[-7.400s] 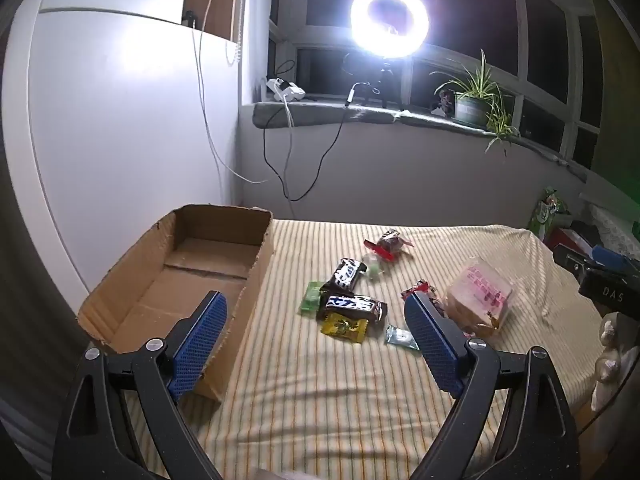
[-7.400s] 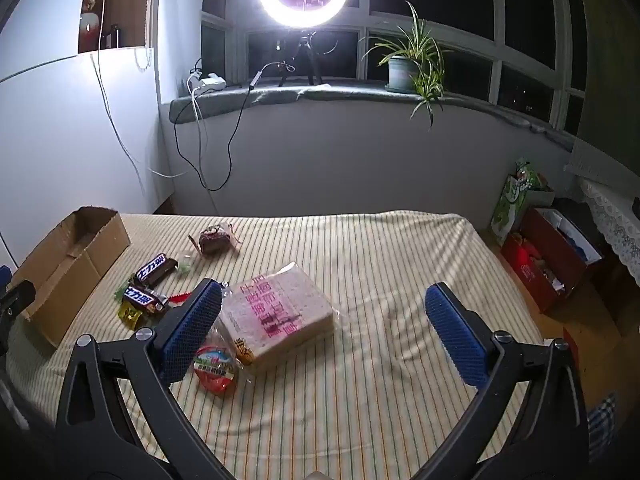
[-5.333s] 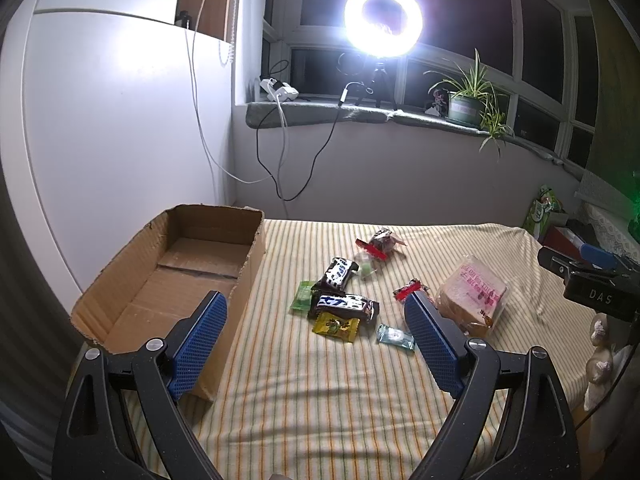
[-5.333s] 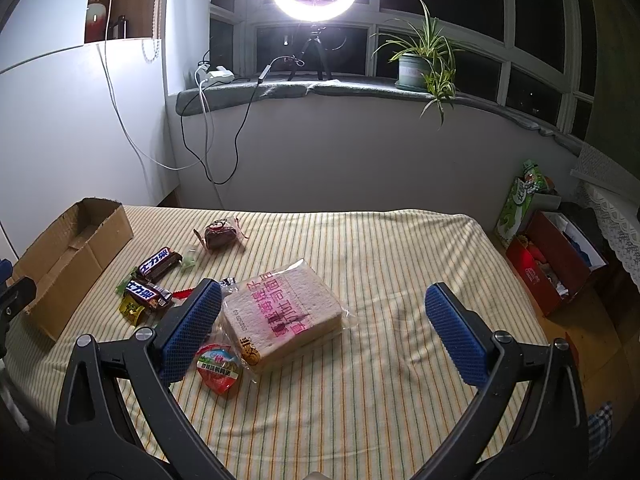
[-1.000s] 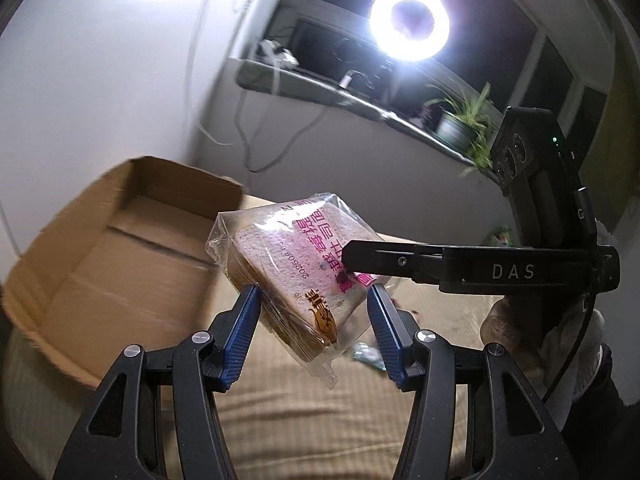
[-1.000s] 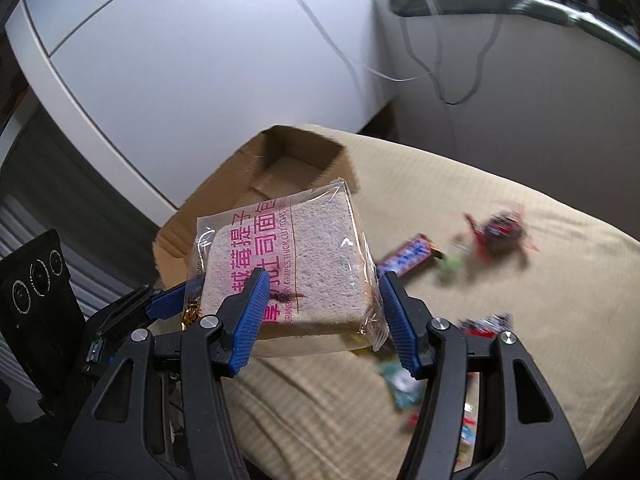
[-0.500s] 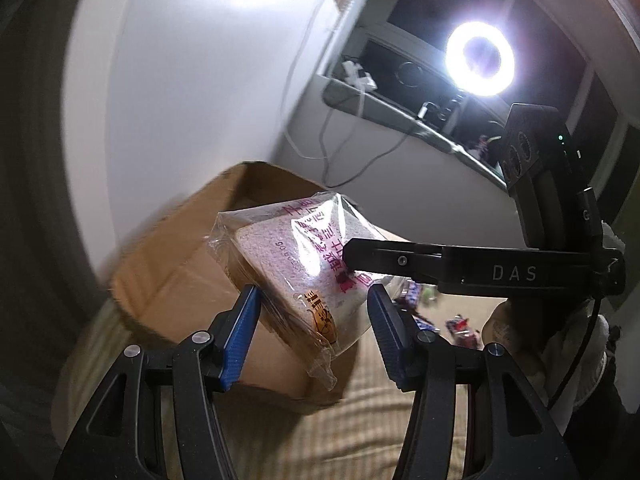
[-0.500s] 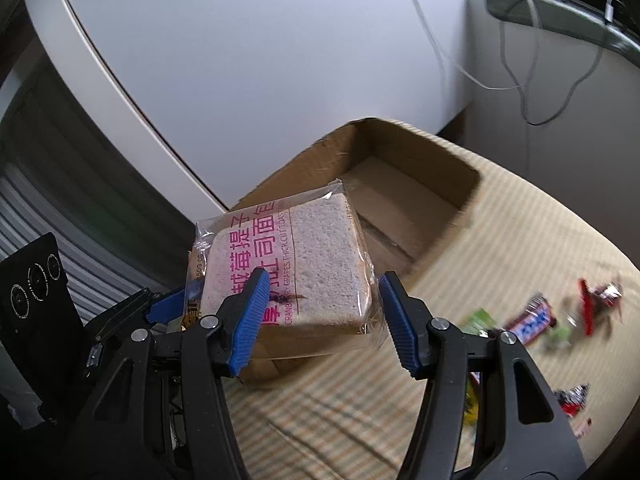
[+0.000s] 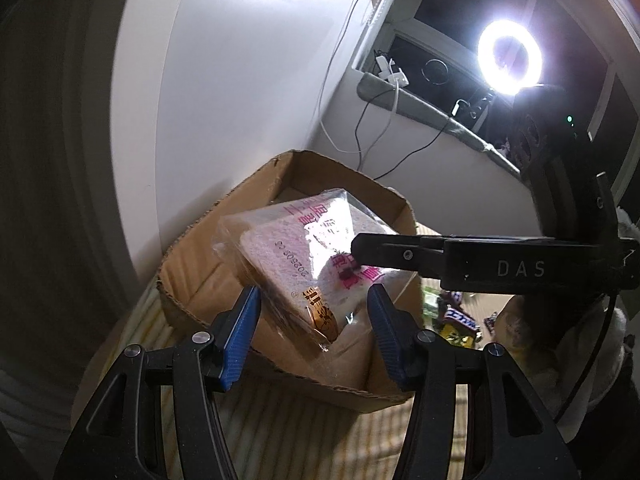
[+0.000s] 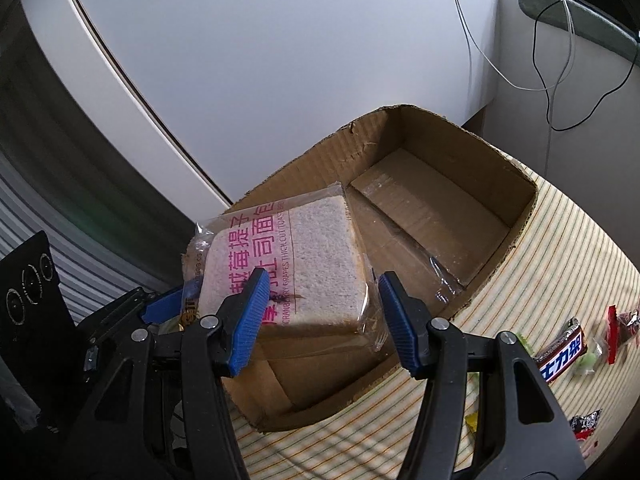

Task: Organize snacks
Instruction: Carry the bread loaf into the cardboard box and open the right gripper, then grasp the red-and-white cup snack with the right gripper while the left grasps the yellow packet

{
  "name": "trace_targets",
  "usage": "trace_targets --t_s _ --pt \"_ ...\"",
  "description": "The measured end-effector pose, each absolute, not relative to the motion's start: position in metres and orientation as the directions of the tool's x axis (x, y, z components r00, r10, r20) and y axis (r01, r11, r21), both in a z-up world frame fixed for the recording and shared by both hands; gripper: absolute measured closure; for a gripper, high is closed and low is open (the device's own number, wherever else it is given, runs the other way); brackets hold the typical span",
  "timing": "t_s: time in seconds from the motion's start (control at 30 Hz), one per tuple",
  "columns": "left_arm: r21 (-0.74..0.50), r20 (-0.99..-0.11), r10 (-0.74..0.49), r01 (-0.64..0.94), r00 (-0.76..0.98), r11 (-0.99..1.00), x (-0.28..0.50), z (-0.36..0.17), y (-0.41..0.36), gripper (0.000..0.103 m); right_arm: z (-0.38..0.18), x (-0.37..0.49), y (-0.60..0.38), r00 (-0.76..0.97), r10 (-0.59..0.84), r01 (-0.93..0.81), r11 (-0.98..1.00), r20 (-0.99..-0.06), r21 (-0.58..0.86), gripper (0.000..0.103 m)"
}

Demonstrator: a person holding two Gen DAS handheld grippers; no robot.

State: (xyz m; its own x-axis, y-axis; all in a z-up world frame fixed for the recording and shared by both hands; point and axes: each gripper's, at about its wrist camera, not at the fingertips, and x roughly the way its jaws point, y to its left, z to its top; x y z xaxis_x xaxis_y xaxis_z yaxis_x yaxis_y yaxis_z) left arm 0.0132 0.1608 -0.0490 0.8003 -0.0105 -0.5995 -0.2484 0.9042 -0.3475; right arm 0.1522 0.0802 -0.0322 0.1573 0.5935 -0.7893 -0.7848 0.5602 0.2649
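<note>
A clear bag of sliced bread [image 9: 296, 252] with pink print hangs over the open cardboard box [image 9: 192, 256]. My left gripper [image 9: 312, 328] is shut on one end of the bag. My right gripper [image 10: 320, 316] is shut on the other end of the bread bag [image 10: 284, 268], above the near end of the box [image 10: 444, 216]. The right gripper's black finger [image 9: 460, 260] crosses the left wrist view from the right. The box floor looks empty.
Small wrapped snacks lie on the striped cloth right of the box: a Snickers bar [image 10: 560, 356], a red-wrapped candy [image 10: 618, 320], a dark wrapper [image 10: 584, 420]. A white wall [image 10: 320, 60] stands behind the box. A ring light [image 9: 510, 56] glares from the windowsill.
Both grippers closed on the bread bag, lifted it off the cloth and carried it left. It now hangs over the box's near end, farther over it than half a second ago.
</note>
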Motion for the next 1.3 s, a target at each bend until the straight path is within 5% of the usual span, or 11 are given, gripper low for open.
trace_targets --t_s 0.47,0.87,0.97,1.3 --pt "-0.318 -0.582 0.01 -0.238 0.813 0.918 -0.003 -0.04 0.153 0.05 -0.019 0.151 0.047 0.277 0.573 -0.766 0.616 -0.772 0.182 0.043" --pt "-0.277 -0.567 -0.096 -0.08 0.818 0.957 0.001 -0.028 0.088 0.048 -0.028 0.14 -0.08 0.437 0.522 -0.653 0.744 -0.733 0.141 0.037" --pt "-0.286 -0.574 -0.141 -0.036 0.806 0.957 0.006 -0.031 0.07 0.048 -0.03 0.139 -0.113 0.486 0.475 -0.603 0.79 -0.733 0.112 0.026" --pt "-0.309 -0.638 -0.249 0.054 0.729 0.949 0.035 -0.057 0.028 0.048 -0.06 0.117 -0.192 0.521 0.351 -0.505 0.862 -0.778 0.051 0.026"
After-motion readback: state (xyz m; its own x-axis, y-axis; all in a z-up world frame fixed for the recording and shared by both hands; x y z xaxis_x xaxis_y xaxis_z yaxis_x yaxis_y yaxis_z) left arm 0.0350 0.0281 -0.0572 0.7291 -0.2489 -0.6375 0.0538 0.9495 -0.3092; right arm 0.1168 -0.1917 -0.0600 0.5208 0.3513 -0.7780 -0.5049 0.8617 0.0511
